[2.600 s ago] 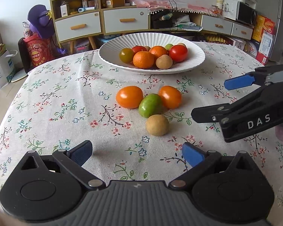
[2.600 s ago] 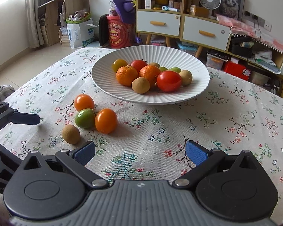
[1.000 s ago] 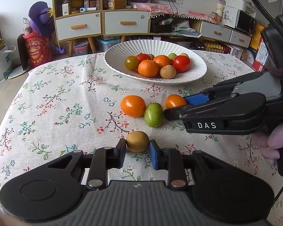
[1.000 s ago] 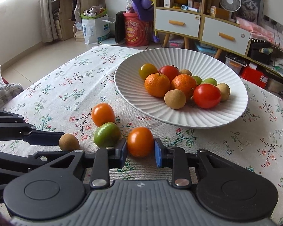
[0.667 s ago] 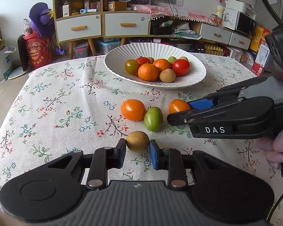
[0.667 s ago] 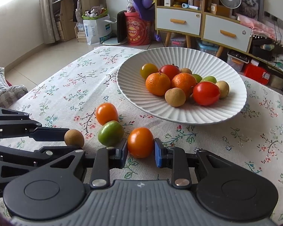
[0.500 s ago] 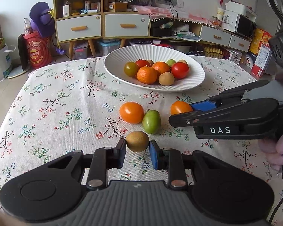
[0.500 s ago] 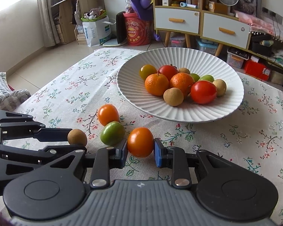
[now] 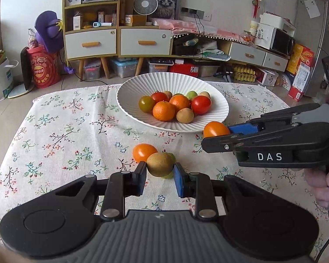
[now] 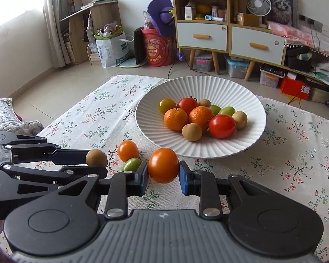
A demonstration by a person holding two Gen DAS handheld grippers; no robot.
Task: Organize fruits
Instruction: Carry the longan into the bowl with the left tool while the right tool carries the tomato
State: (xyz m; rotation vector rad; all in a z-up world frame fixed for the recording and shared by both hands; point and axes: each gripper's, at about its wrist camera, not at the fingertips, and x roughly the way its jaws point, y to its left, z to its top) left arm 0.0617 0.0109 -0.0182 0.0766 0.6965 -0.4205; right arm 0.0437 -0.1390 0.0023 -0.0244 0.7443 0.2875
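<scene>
While left gripper [image 9: 160, 176] jaws pinch brown fruit [image 9: 159, 164], right gripper [image 10: 163, 178] jaws pinch orange tomato [image 10: 163, 165] (both centred).

my left wrist camera sits behind my left claw [image 9: 160, 178], close over the table [image 9: 61, 135], facing the plate [image 9: 129, 92] and cabinet [image 9: 118, 39]. my right wrist camera sits behind my right claw [image 10: 163, 178], facing likewise, angled toward the window side. both views share plate, cabinet and the opposite claw.
</scene>
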